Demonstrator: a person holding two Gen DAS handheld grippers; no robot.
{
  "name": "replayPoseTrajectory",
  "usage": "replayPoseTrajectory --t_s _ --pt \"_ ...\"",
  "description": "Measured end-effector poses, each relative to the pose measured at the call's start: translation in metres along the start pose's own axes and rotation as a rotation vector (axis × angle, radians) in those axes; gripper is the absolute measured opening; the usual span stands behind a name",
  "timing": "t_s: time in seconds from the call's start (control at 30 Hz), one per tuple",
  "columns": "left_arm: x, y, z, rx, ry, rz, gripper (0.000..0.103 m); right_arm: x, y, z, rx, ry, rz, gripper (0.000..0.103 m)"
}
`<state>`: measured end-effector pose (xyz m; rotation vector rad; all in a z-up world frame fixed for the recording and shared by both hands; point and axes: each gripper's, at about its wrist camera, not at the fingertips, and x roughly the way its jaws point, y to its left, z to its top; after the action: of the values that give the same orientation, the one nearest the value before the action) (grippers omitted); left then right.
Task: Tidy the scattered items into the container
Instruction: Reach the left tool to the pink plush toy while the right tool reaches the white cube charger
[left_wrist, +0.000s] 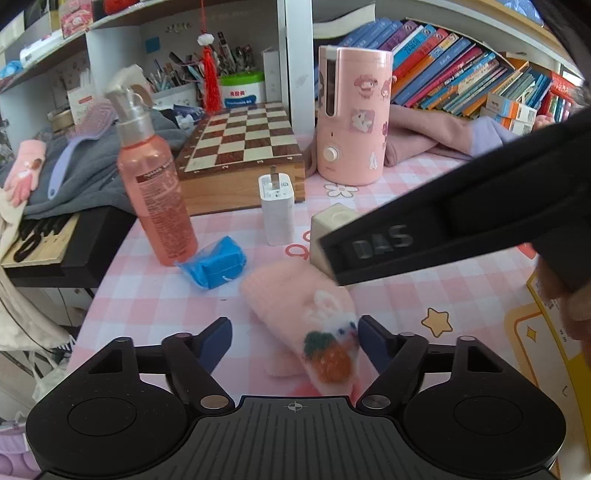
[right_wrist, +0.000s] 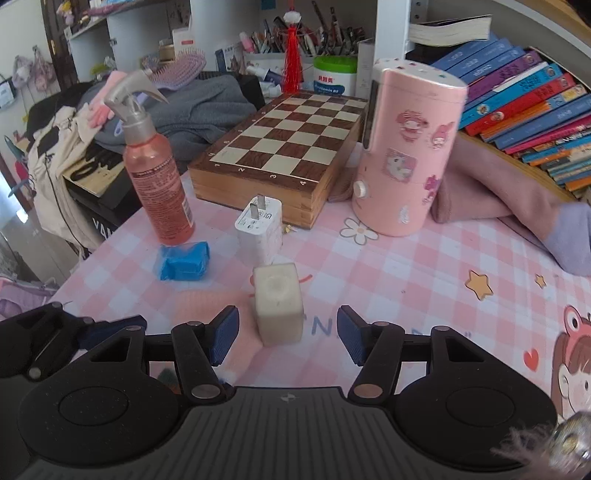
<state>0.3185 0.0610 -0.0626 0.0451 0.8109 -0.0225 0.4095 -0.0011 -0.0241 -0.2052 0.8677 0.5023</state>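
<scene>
The left gripper (left_wrist: 294, 341) sits nearest the lens in the left wrist view, jaws spread wide and released, with a pink knitted glove (left_wrist: 308, 325) lying on the table between its fingers; the glove's right edge appears to touch the right finger pad (left_wrist: 373, 341), though blur prevents certainty. From the left edge of the pink checked tablecloth (left_wrist: 122, 295), a pink spray bottle (left_wrist: 157, 173) stands upright, and a blue wrapped packet (left_wrist: 214, 266) lies just beside its base. A white charger plug (left_wrist: 277, 210) stands prongs-up in front of the wooden chessboard box (left_wrist: 240, 151). A cream cube (left_wrist: 332, 225) stands to the right of the plug, partly covered by the black body of the right gripper (left_wrist: 443, 236). A pink cylindrical appliance (left_wrist: 352, 114) with stickers stands behind. In the right wrist view, the right gripper (right_wrist: 288, 334) is likewise released, fingers apart, with the cream cube (right_wrist: 277, 302) standing between them and touching neither pad. No container can be identified in either view.
</scene>
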Motion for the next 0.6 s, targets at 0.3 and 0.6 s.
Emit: replayPoseTrajectory --t_s 0.3,0.6 --pt "0.007 0.000 -0.007 -0.022 0.045 -0.036 0.048 0.028 0.001 0.007 0.000 0.027 0.011 0.047" --pt "0.000 0.002 -0.006 0.009 0.043 -0.078 0.016 0.025 0.000 0.004 0.025 0.025 0.019 0.025"
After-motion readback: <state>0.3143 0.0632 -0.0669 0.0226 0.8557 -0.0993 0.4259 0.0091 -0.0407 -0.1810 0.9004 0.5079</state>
